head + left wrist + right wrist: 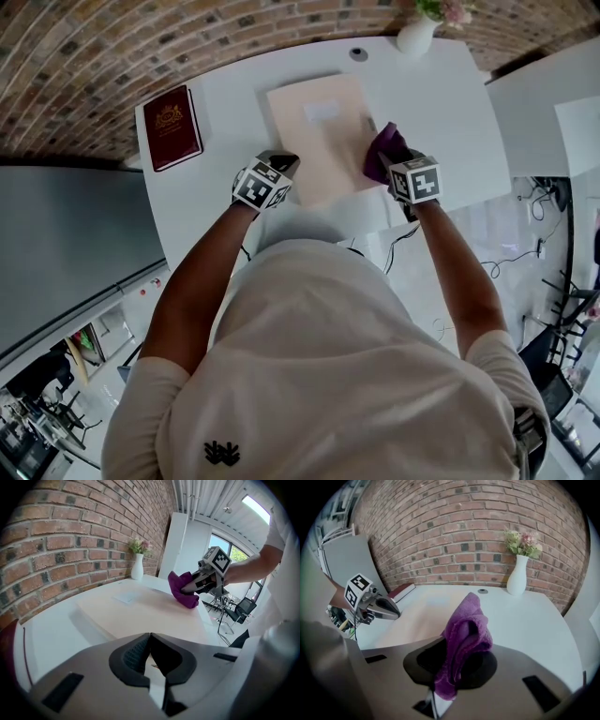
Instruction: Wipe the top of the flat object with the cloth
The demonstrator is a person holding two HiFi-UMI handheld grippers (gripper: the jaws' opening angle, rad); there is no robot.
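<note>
The right hand-held gripper [451,660] is pinching a purple cloth [466,630]. The cloth is a soft, fuzzy fabric, bunched into thick folds that stand up out of the jaws and hang in a rumpled tail below them. In the head view the bundle sits at the tip of this hand-held gripper, over the near right edge of the flat object [319,141]; whether it actually presses on the surface cannot be told.

The flat object is a pale beige, matte rectangular sheet or board lying flat on the white desk [450,103]. It stretches ahead of both hand-held grippers, with a small lighter rectangular patch [321,111] towards its far end. Its top looks plain and even, and its near left edge casts a thin shadow on the desk.

The left hand-held gripper [150,637] has its jaws pressed together with nothing between them. Its tip is at the near left corner of the flat object, just across from the right hand-held gripper.

Further left of the left hand-held gripper, well apart from the flat object, lies a dark red book [172,127] with a gold emblem on its cover. Far ahead of the right hand-held gripper, a white vase [517,576] of pale flowers [522,543] stands upright near the desk's far edge before a brick wall [454,527], and a small round grey disc [359,54] sits to its left.
</note>
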